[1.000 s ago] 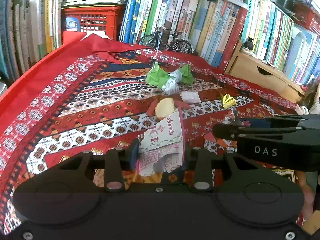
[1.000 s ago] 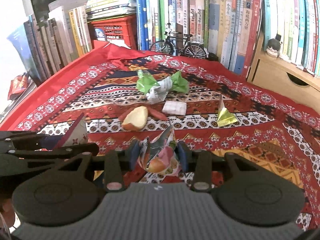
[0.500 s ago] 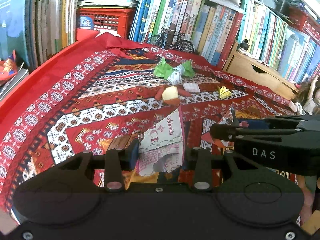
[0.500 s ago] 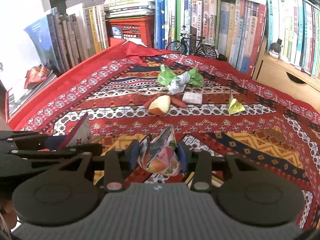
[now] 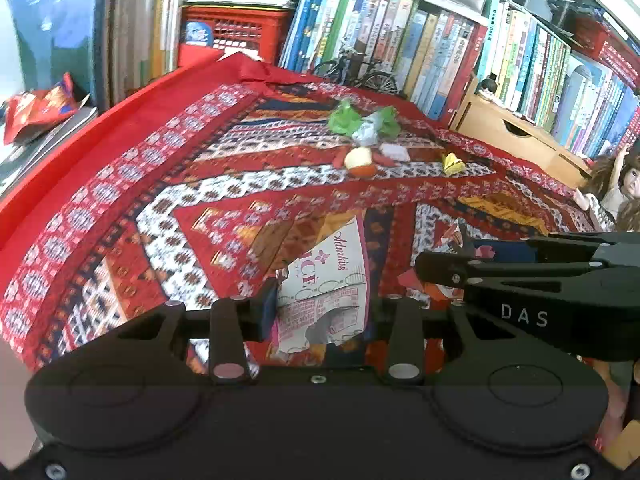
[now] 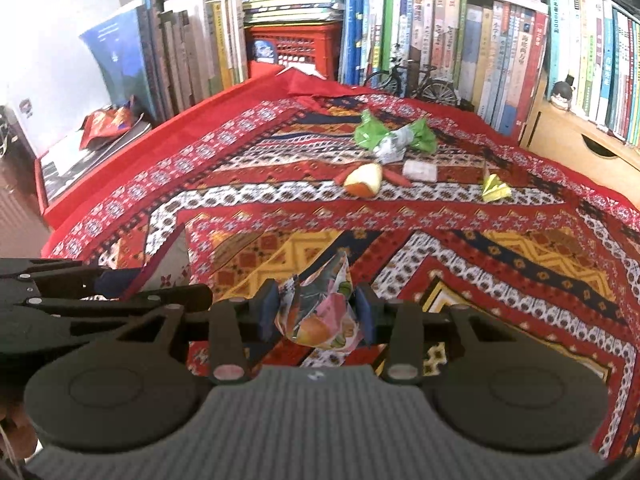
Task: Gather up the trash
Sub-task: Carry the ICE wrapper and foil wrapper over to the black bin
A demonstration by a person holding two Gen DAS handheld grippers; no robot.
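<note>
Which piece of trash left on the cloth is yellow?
The small folded yellow wrapper, alone at the right of the pile. The green wrapper and white packet differ.

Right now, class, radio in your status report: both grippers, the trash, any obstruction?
Left gripper shut on white printed wrapper. Right gripper shut on colourful fruit wrapper. Green wrapper, apple piece, yellow scrap on cloth. Nothing blocking.

The left tool (image 5: 320,312) is matte black, with 2 rounded lobes bearing shallow discs, 2 upright link bars tipped with silvery pivot pins, small screws along its lower edge, and dark blue finger pads (image 5: 269,309). The right tool (image 6: 318,314) has the same black lobes, bars and blue pads, but a grey ribbed centre panel. Seen from the side, its black arm carries the pale letters "DAS".
</note>
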